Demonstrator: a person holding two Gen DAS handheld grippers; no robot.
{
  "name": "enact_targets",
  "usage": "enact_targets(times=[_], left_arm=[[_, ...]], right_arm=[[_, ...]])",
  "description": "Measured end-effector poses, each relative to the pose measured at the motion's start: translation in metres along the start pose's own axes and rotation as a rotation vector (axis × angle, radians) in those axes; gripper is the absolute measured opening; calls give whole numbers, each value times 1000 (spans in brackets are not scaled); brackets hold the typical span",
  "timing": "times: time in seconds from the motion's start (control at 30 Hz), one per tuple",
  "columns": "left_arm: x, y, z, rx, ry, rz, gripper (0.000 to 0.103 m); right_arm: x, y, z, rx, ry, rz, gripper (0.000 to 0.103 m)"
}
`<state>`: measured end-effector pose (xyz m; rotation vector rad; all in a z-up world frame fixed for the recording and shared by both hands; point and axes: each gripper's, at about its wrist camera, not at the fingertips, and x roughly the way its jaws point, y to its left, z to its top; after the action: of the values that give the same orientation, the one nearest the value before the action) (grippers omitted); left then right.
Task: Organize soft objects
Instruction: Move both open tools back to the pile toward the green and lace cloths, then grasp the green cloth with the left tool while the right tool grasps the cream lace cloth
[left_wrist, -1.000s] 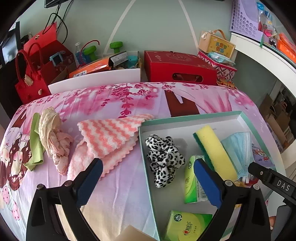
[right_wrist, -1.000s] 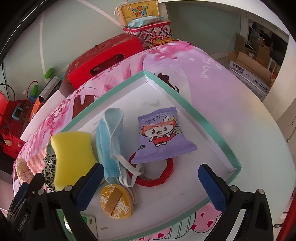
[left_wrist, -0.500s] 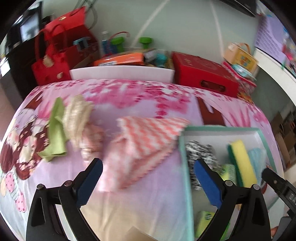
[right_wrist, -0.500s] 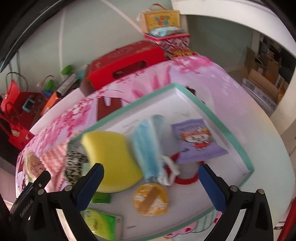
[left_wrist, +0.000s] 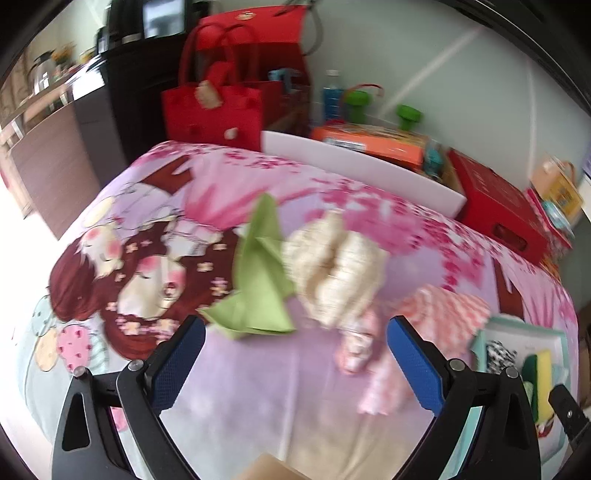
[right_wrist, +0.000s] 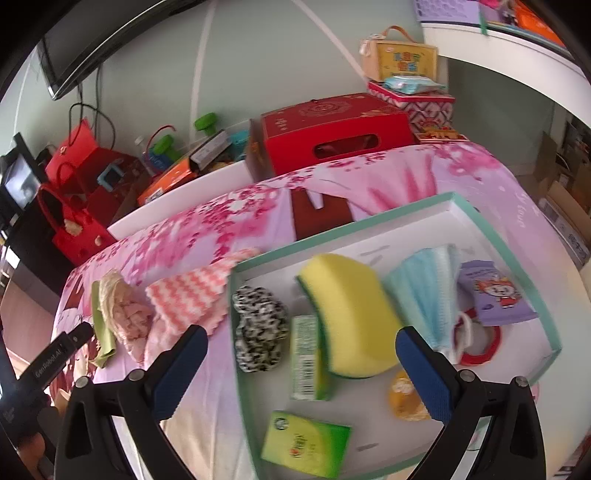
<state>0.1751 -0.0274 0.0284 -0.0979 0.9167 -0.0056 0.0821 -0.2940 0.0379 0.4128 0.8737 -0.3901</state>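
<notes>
My left gripper (left_wrist: 295, 365) is open above the pink bedspread, with nothing between its blue pads. Just ahead lie a folded green cloth (left_wrist: 258, 273), a cream and pink bundle (left_wrist: 332, 273) and a pink zigzag towel (left_wrist: 443, 314). My right gripper (right_wrist: 299, 373) is open over the teal-rimmed white tray (right_wrist: 343, 229). In the tray lie a yellow sponge (right_wrist: 347, 314), a leopard scrunchie (right_wrist: 260, 328), a blue face mask (right_wrist: 432, 291), two green tissue packs (right_wrist: 306, 358), a purple packet (right_wrist: 495, 295), a red ring (right_wrist: 491, 343) and an orange pouch (right_wrist: 406, 398). The zigzag towel (right_wrist: 188, 299) lies left of the tray.
Behind the bed stand a red box (right_wrist: 332, 129), red bags (left_wrist: 221, 96), an orange box (left_wrist: 369, 142) and a white board (left_wrist: 354, 166). A dark cabinet (left_wrist: 74, 147) stands to the left. The other gripper's black body (right_wrist: 48, 365) shows at lower left in the right wrist view.
My left gripper has swung left, off the tray and towards the green cloth and cream bundle. My right gripper has also swung left, from the tray's right end to its middle.
</notes>
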Motion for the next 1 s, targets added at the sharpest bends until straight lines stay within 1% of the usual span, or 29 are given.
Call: enact_targets(times=[0.13, 0.23, 0.4, 0.5, 0.67, 0.77, 0.83, 0.97, 1.0], left_arm=[[0, 32, 7, -62, -5, 43, 99], [-2, 49, 11, -100, -12, 54, 99], [-3, 71, 16, -140, -18, 61, 99], [1, 84, 17, -172, -6, 73, 99], [11, 102, 18, -223, 6, 56, 99], [22, 109, 18, -239, 23, 39, 99], [30, 110, 19, -239, 36, 22, 99], [44, 107, 19, -231, 62, -8, 99], [46, 105, 20, -228, 62, -13, 99]], right_arm=[[2, 22, -3, -36, 0, 19, 103], [4, 38, -6, -61, 6, 44, 103], [9, 69, -11, -113, 14, 85, 103], [11, 87, -15, -150, 15, 108, 103], [21, 114, -21, -212, 30, 126, 103], [27, 126, -23, -234, 38, 143, 99], [34, 133, -23, -235, 52, 163, 94], [46, 144, -21, -244, 61, 186, 87], [49, 146, -20, -247, 60, 189, 84]])
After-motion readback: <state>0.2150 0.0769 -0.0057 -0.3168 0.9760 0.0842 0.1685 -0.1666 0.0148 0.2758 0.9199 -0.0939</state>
